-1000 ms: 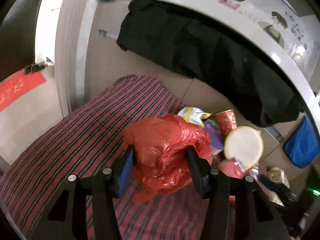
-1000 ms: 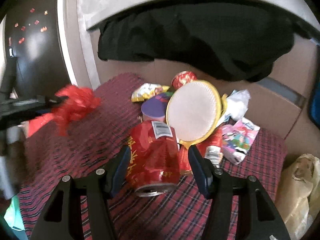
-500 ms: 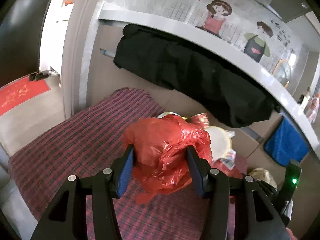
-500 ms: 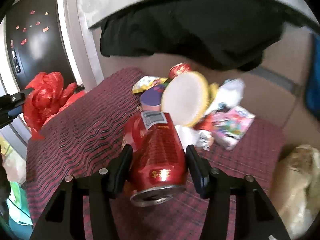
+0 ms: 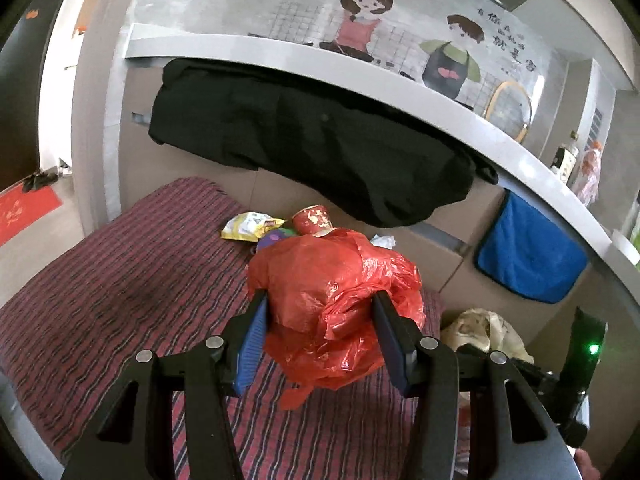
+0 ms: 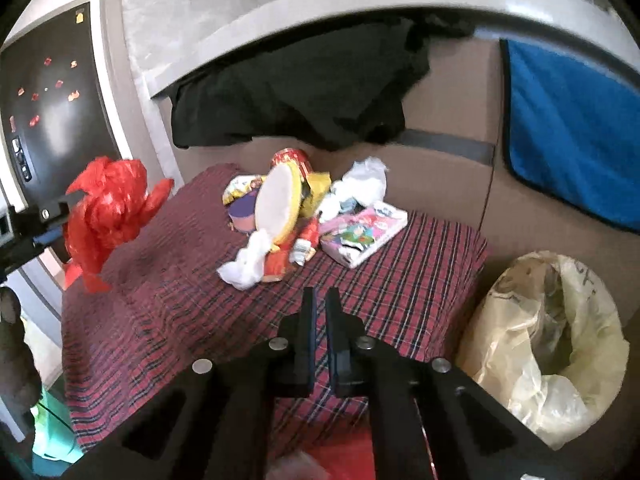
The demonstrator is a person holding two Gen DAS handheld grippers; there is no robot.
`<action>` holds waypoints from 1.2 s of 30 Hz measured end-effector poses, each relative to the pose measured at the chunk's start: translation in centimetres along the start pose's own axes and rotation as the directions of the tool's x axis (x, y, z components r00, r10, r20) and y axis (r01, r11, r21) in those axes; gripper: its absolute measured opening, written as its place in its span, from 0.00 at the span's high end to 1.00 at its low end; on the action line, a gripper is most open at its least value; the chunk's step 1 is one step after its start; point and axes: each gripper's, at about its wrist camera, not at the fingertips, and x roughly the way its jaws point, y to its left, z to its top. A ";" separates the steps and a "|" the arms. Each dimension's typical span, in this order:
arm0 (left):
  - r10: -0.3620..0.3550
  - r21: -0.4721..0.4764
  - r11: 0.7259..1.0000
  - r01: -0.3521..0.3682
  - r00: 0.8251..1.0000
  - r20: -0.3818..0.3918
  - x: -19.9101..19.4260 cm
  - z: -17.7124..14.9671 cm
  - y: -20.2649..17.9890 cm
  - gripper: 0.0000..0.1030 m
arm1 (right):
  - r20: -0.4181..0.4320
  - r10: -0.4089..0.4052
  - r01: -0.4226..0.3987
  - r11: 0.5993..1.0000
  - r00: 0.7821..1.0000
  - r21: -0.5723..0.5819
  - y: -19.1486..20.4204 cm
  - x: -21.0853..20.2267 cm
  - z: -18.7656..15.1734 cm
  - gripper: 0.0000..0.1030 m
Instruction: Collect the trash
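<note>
My left gripper (image 5: 318, 296) is shut on a crumpled red plastic bag (image 5: 336, 280), held above the red striped cloth (image 5: 120, 280). The right wrist view shows that bag (image 6: 108, 208) at far left. My right gripper (image 6: 320, 296) hangs over the cloth's near part, its jaws closed to a thin slit with nothing between them. Beyond it lies a trash pile: a round white lid (image 6: 278, 204), a red cup (image 6: 290, 158), white tissue (image 6: 362, 184), a pink package (image 6: 362, 234). Something red and blurred (image 6: 320, 460) shows below the right gripper; I cannot tell what it is.
A pale yellowish plastic bag (image 6: 560, 340) stands open on the floor right of the cloth. A black garment (image 6: 300, 92) hangs from the grey ledge above the pile. A blue towel (image 6: 568, 128) hangs at right. A dark door (image 6: 48, 112) is at left.
The red can that sat between the right jaws is gone and those jaws have shut. Both grippers have pulled back from the pile, the left still holding the red bag.
</note>
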 end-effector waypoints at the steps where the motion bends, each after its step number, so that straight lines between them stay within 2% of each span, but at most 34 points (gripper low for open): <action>1: 0.005 -0.001 1.000 -0.005 1.000 -0.007 0.5 0.1 0.0 0.49 | -0.011 0.018 -0.018 1.000 1.000 0.008 -0.4 0.6 -0.2 0.94; 3: 0.009 -0.001 1.000 -0.009 1.000 -0.024 1.4 0.2 0.0 0.49 | -0.031 0.064 -0.063 0.998 0.997 0.026 -0.9 1.7 -0.5 0.94; 6: 0.006 -0.003 1.000 -0.007 0.998 -0.070 3.7 0.4 0.0 0.49 | -0.037 0.164 -0.164 0.986 0.986 0.017 -1.6 2.7 -0.9 0.85; 9: -0.015 -0.022 1.000 0.012 0.995 -0.100 5.7 0.3 0.0 0.49 | -0.027 0.165 -0.165 0.986 0.986 0.002 -2.5 2.5 -0.5 0.85; 11: -0.025 -0.030 0.999 0.022 0.994 -0.106 6.6 0.0 -0.3 0.49 | -0.008 0.153 -0.153 0.988 0.988 -0.022 -3.3 1.4 -0.4 0.80; 13: -0.040 -0.041 0.999 0.035 0.991 -0.127 7.5 -0.4 -0.6 0.49 | -0.002 0.126 -0.126 0.991 0.992 -0.041 -4.1 0.6 -0.5 0.67; 18: -0.051 -0.047 0.998 0.044 0.983 -0.175 8.8 -1.4 -1.2 0.49 | -0.015 0.064 -0.064 0.998 0.998 -0.010 -6.4 -0.6 -1.8 0.67; 22: -0.045 -0.037 0.999 0.039 0.983 -0.175 8.2 -1.8 -1.2 0.49 | -0.025 -0.014 0.014 0.999 1.000 -0.030 -6.7 -1.1 -2.6 0.67; 26: -0.037 -0.018 0.999 0.034 0.984 -0.172 7.3 -2.4 -0.9 0.49 | -0.004 -0.025 0.025 1.000 1.000 -0.010 -6.9 -2.6 -3.5 0.66; 29: -0.031 -0.013 1.000 0.029 0.985 -0.170 7.2 -2.9 -0.6 0.49 | 0.023 -0.082 0.080 0.994 0.996 0.069 -6.8 -3.1 -3.9 0.66; 31: -0.011 -0.010 1.000 0.009 0.984 -0.175 7.5 -3.2 -0.5 0.49 | 0.044 -0.129 0.120 0.978 0.991 0.171 -6.3 -2.8 -3.7 0.64; 33: 0.008 -0.021 1.000 -0.012 0.982 -0.189 7.7 -3.2 -0.2 0.49 | 0.056 -0.153 0.135 0.961 0.987 0.243 -4.9 -2.0 -3.4 0.64; 36: 0.031 -0.033 0.999 -0.037 0.983 -0.181 7.3 -3.3 0.1 0.49 | 0.080 -0.152 0.123 0.948 0.985 0.292 -1.9 -0.8 -3.8 0.64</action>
